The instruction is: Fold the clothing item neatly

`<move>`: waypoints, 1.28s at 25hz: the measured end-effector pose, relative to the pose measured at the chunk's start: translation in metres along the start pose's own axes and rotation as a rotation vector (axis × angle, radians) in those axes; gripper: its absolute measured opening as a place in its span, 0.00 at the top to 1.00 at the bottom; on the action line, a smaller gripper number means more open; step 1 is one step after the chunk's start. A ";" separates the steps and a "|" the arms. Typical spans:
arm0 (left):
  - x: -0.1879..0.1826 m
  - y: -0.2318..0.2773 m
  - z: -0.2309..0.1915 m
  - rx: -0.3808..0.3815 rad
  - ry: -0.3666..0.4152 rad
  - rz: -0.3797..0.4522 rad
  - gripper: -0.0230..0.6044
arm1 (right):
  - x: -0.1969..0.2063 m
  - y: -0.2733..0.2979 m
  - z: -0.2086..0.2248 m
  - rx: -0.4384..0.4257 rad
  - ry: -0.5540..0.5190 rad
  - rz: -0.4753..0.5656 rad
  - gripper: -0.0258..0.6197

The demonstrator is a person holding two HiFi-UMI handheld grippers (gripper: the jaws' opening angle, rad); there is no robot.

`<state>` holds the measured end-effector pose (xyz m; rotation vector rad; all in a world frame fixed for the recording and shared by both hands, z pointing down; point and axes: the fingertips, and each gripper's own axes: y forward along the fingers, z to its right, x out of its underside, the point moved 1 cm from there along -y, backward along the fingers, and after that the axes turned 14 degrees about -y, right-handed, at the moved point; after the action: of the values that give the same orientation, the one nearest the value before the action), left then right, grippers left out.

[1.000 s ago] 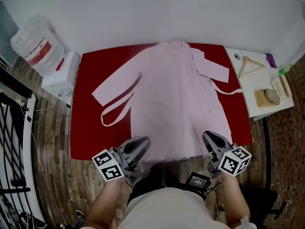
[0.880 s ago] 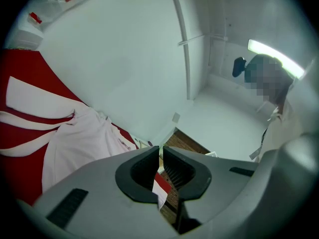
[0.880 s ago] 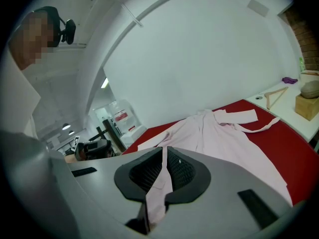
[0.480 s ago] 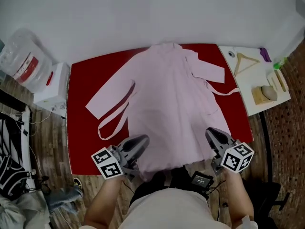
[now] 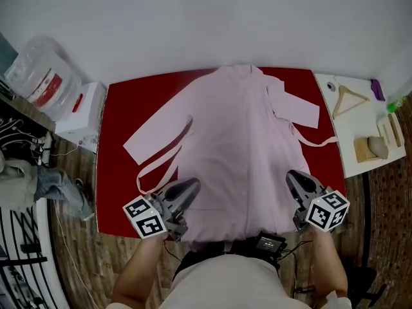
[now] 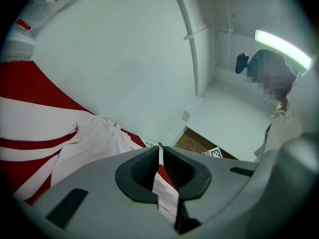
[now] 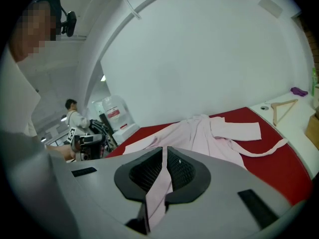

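Starting the fold, the pink bathrobe (image 5: 238,134) on the red counter (image 5: 119,166) is clamped at its 6 o'clock hem (image 5: 222,230) by the left hand-held gripper (image 5: 188,188) and right hand-held gripper (image 5: 294,180); carrying it evenly toward 12 o'clock seems needed.

**A:** Head camera first?

**B:** High up, looking steeply down on the red table (image 5: 112,192). The whole robe (image 5: 241,140) is in frame, the wall (image 5: 206,18) runs across the top, and both grippers are at the bottom edge.

**A:** And the one on the left gripper (image 5: 188,187)?

**B:** Low behind its jaws, very close, facing across the table to the wall. The robe lies off to its left.

**A:** Right gripper (image 5: 294,177)?

**B:** Same mount. It takes in more of the table, as far as the hanger (image 7: 281,105) on the side table (image 7: 291,123).

**A:** Overlap?

**B:** All three share the robe and the red table. The head and right gripper views also share the hanger.
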<state>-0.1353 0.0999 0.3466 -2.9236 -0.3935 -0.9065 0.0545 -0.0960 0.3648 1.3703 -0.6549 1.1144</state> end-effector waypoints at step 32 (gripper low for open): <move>-0.054 0.257 -0.139 -0.175 0.286 -0.298 0.96 | -0.034 0.157 0.253 0.103 -0.289 -0.225 0.94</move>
<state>-0.1880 -0.1784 0.4372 -2.8669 -0.7773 -1.4432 -0.0397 -0.3703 0.4388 1.6680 -0.6363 0.7868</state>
